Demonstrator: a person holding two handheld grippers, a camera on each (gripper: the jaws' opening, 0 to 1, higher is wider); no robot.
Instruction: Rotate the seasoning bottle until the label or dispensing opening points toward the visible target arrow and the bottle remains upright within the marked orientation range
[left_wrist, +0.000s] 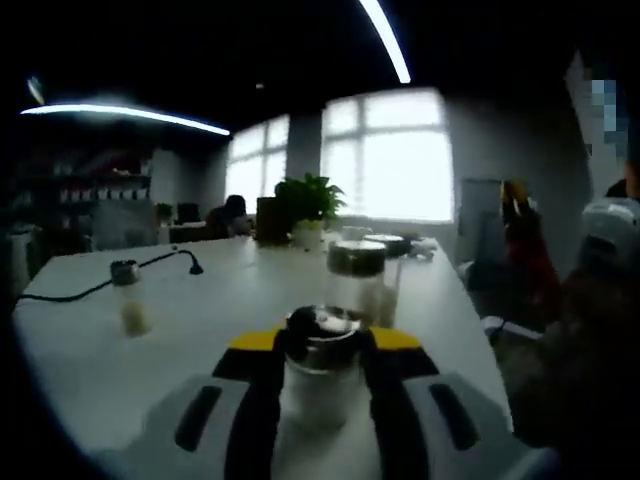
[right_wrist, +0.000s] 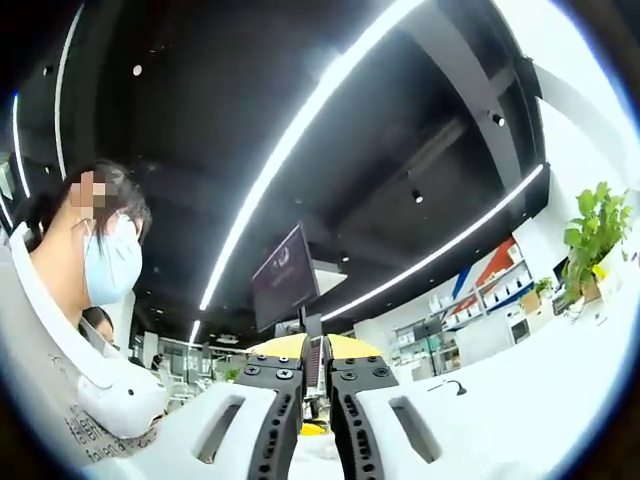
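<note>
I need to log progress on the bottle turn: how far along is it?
Done: the left gripper has its jaws around the seasoning bottle, which stands upright on the white table. In hand: that grip; whether turning has begun cannot be told. Left: aiming the label or opening at the target arrow, which I can't make out. The right gripper is shut, empty and pointed up towards the ceiling.
</note>
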